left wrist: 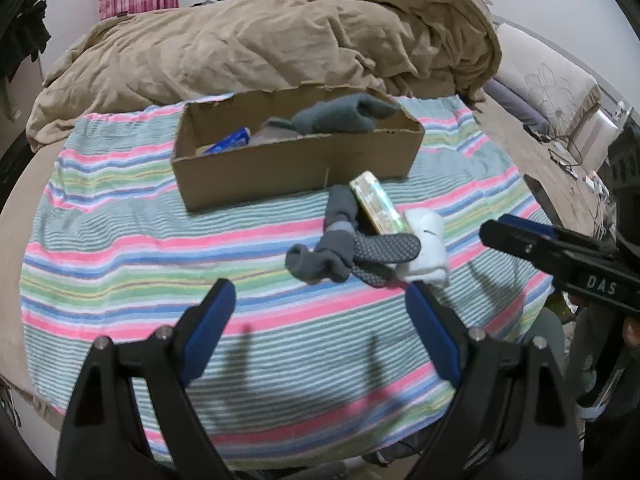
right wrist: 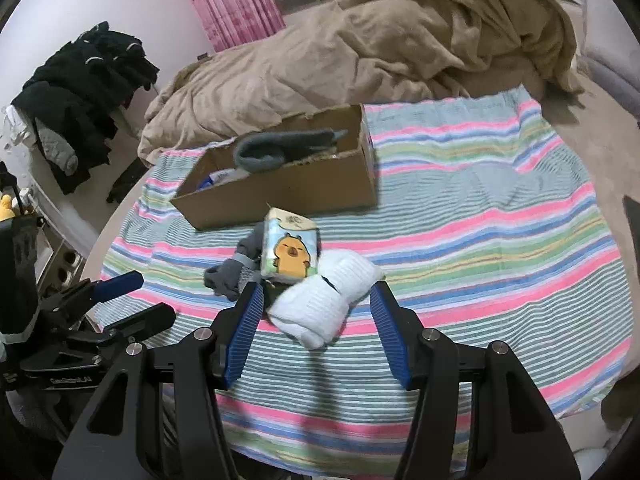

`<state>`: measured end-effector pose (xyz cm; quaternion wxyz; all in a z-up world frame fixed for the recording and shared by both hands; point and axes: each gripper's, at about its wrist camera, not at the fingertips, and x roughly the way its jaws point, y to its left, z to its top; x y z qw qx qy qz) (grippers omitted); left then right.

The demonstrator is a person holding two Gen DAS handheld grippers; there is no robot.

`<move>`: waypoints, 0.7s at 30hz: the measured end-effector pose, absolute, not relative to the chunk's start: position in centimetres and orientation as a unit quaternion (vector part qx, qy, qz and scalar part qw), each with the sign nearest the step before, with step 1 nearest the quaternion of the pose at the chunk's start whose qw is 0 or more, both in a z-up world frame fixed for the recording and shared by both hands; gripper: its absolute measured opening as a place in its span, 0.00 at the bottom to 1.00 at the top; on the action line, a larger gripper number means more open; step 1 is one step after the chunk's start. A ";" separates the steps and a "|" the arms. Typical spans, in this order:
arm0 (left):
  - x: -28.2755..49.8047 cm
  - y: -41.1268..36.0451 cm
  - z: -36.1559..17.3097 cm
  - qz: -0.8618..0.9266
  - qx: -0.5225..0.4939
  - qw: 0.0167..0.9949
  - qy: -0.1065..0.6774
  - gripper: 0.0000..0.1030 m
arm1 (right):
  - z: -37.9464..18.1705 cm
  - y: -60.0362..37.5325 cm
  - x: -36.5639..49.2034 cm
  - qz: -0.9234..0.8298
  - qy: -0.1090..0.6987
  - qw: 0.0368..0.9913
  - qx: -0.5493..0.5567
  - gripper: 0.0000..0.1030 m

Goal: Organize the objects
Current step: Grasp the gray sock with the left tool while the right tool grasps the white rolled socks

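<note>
A cardboard box [left wrist: 296,168] [right wrist: 320,184] stands on the striped towel [left wrist: 160,260] [right wrist: 480,240] and holds a grey sock [left wrist: 340,116] [right wrist: 280,146] and a blue packet [left wrist: 228,142]. In front of it lie a grey grip sock [left wrist: 344,252] [right wrist: 230,274], a tissue pack with a yellow cartoon [left wrist: 378,206] [right wrist: 290,250] and a white sock roll [left wrist: 426,248] [right wrist: 328,300]. My left gripper [left wrist: 320,300] is open and empty, just short of the grey sock. My right gripper [right wrist: 316,300] is open, its fingers either side of the white sock roll; it also shows in the left wrist view [left wrist: 520,236].
A crumpled tan blanket [left wrist: 260,40] [right wrist: 380,40] lies on the bed behind the box. Dark clothes [right wrist: 80,92] hang at the left. A pillow [left wrist: 540,76] and cables are at the right. The left gripper shows at the left of the right wrist view [right wrist: 100,300].
</note>
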<state>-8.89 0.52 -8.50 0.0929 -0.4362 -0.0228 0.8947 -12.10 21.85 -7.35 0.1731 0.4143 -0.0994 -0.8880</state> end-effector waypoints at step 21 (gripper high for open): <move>-14.2 2.4 -12.6 0.885 -0.453 0.105 0.013 0.81 | -12.7 19.9 -15.2 -0.851 -0.113 0.195 0.474 0.57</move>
